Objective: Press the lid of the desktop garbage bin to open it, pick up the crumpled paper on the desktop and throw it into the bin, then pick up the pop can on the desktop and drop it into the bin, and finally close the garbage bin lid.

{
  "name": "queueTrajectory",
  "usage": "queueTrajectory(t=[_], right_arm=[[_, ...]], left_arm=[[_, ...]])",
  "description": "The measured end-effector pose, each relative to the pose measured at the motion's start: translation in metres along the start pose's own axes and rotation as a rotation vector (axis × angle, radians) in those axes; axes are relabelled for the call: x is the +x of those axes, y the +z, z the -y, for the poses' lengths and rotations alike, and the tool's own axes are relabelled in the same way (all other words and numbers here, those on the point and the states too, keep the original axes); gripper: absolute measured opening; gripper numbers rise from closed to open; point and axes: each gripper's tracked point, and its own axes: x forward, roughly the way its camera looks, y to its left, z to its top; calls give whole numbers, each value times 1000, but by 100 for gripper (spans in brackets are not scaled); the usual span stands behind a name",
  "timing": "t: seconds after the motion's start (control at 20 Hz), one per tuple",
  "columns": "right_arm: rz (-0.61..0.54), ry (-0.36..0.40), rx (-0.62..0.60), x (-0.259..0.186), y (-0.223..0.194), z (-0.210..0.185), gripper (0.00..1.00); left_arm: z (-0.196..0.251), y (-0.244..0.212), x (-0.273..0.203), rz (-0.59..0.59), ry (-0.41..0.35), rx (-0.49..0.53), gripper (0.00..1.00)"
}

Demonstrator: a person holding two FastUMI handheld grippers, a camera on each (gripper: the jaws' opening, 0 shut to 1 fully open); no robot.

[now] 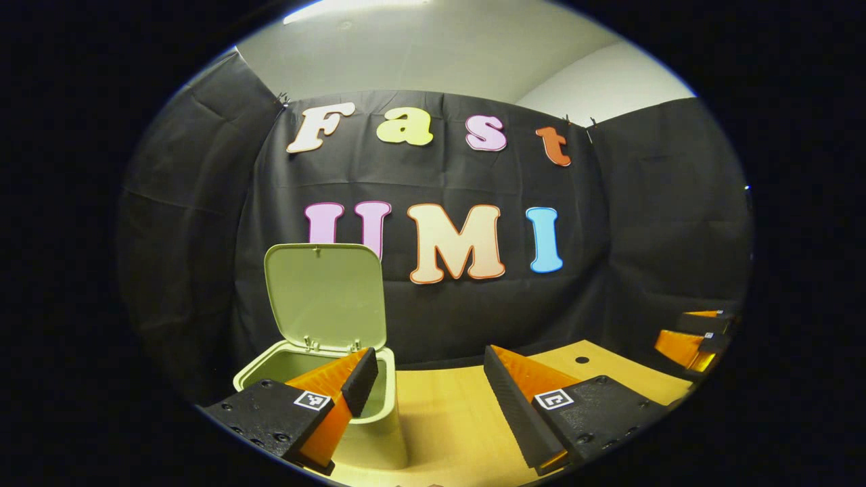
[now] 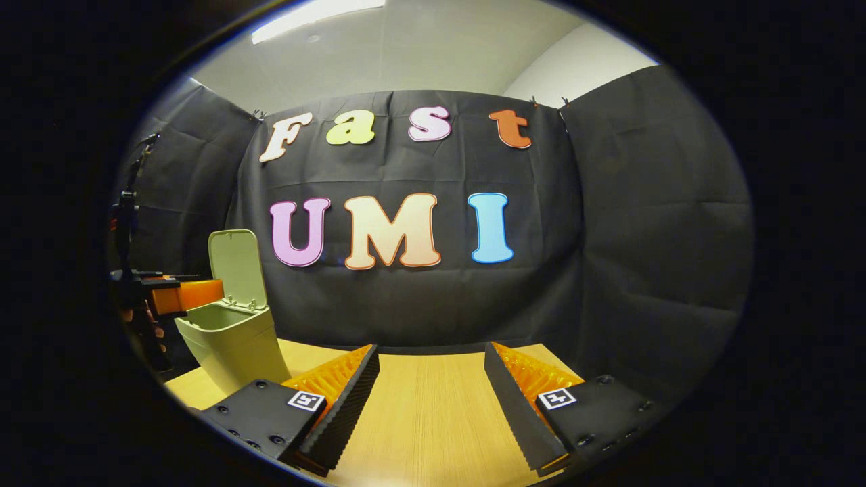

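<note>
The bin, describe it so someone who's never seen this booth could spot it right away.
Start at the black cloth wall, then drop to the wooden table in front of it. At the table's left end stands the bin: pale green, with its lid hinged up at the back.

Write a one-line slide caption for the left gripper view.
Left gripper, fingers apart and holding nothing, faces the green bin with its lid raised on the wooden desktop.

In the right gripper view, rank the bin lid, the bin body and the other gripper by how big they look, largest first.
1. bin body
2. bin lid
3. left gripper, partly cut off at the edge, so its rank against the lid is unsure.
</note>
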Motion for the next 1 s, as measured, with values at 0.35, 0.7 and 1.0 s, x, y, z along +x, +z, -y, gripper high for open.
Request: queueTrajectory(t=[0.35, 0.7, 1.0], right_arm=[[12, -3, -1, -6, 4, 3, 98], [31, -36, 7, -11, 11, 4, 98], [52, -71, 2, -15, 25, 6, 98]], left_arm=[[-35, 55, 17, 39, 51, -83, 92], [-107, 102, 63, 88, 122, -15, 88], [-144, 131, 107, 112, 125, 33, 87]])
